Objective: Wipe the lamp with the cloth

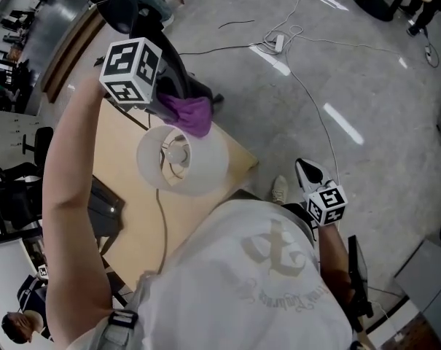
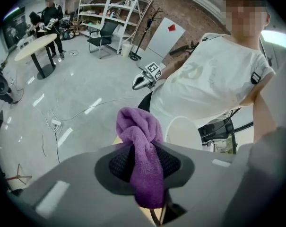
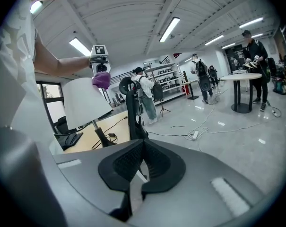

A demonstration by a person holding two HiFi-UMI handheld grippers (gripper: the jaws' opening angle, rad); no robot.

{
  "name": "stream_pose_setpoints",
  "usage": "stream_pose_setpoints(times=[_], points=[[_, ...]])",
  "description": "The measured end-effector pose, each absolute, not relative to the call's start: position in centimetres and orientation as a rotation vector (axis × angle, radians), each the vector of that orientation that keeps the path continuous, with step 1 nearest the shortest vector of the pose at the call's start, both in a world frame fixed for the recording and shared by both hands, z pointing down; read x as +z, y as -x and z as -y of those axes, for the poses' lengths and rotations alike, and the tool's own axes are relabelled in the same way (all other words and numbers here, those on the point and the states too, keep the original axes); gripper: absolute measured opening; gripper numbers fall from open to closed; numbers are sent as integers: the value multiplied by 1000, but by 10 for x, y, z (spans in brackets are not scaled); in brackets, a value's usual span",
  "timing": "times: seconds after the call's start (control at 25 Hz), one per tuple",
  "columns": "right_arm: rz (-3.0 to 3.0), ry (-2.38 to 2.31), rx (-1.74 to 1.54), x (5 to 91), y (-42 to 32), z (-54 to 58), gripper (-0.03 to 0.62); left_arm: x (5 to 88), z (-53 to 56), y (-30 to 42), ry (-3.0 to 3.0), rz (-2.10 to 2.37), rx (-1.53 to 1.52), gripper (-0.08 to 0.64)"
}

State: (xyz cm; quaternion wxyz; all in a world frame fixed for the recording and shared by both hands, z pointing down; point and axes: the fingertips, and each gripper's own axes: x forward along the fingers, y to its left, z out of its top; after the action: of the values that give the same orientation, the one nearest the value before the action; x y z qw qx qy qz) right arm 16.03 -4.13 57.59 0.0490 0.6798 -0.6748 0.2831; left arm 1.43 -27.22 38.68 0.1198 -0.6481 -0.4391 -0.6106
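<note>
Glossy grey floor [image 1: 366,71], brick wall [image 2: 198,19], white shelving [image 2: 109,9]

A light wooden table [image 1: 238,160] carries the lamp [image 1: 198,170], which stands upright on its dark base near the tabletop's far edge. The lamp's thin cord [image 1: 162,224] trails from the base across the bare wood towards the near side. Beside the cord lies a dark, flat object [image 1: 105,208]; what it is cannot be made out. The table stands on a glossy grey floor [image 1: 366,86]. On that floor, well apart from the table, lies a white power strip [image 1: 279,42] with loose cables [image 1: 311,97] running from it.
</note>
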Motion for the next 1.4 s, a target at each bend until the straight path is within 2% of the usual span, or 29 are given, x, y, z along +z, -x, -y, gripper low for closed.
stream_pose_setpoints(times=[0.32, 0.64, 1.04, 1.4], points=[[1999, -2152, 886, 582, -169, 26, 14, 461, 270, -34, 1677, 1300, -1895, 97], [1960, -2193, 916, 591, -174, 15, 14, 509, 279, -45, 1740, 1229, -1902, 97], [2083, -2116, 803, 562, -162, 43, 14, 418, 268, -49, 1860, 1091, -1562, 97], [2142, -2070, 796, 559, -145, 58, 14, 351, 213, -13, 1675, 1213, -1544, 97]])
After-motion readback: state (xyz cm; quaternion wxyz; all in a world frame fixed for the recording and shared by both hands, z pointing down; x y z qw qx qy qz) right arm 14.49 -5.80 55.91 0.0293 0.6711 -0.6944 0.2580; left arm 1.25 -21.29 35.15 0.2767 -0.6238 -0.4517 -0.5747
